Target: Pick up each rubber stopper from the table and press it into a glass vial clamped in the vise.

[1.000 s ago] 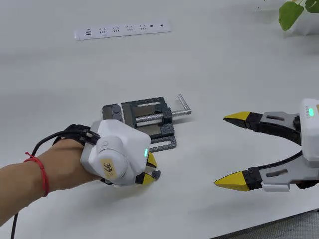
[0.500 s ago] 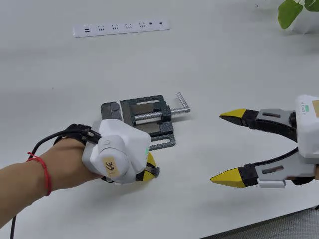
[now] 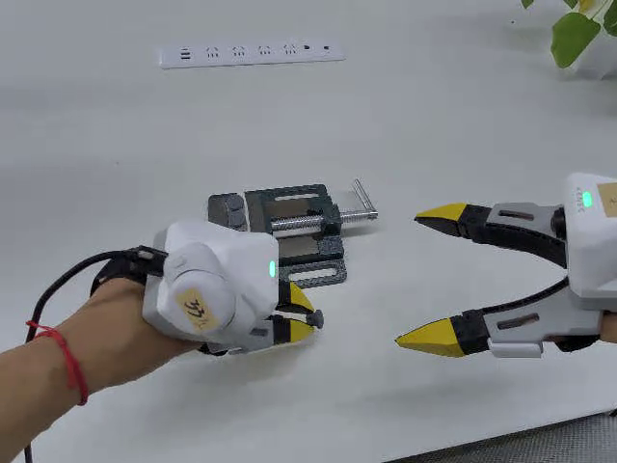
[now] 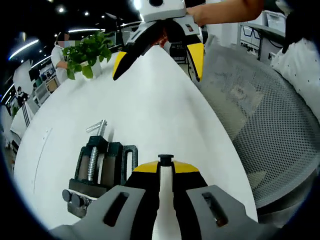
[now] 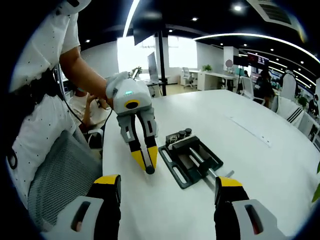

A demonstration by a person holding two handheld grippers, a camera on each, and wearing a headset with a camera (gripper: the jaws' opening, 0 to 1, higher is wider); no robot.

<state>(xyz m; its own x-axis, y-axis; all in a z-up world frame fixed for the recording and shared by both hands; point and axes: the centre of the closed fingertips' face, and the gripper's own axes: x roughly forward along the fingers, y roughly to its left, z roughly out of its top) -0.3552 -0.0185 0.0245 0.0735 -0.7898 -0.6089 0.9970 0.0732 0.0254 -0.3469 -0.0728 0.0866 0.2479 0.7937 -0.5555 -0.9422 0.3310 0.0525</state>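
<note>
A broad white counter [image 3: 453,125] in an open office carried a power strip [image 3: 251,53] near its far edge and a leafy plant [image 3: 578,34] at the far right corner. Low over it, the left tool [image 3: 301,316] was closed on a small dark rubber stopper [image 3: 314,318], which poked out just past the yellow tips. Just beyond it sat the dark vise [image 3: 289,227], its screw handle [image 3: 364,198] pointing right. The right tool [image 3: 410,280] hung well to the right of the vise, its jaws spread wide and gripping nothing.

The step in hand looked like carrying the stopper to the vise. To do it well, the person would likely need to keep the pinch firm, line the stopper's axis up with a vial mouth, come straight down and press evenly, so nothing tips or skids. The free right tool could steady the vise.

Small dark-topped cylinders [image 5: 179,135] stood at one end of the vise. Whether they were glass vials, and whether they were open or already plugged, could not be made out. The tips hid most of the stopper, so its taper could not be read. The frame edge cut off the right tool's body in the head view.
</note>
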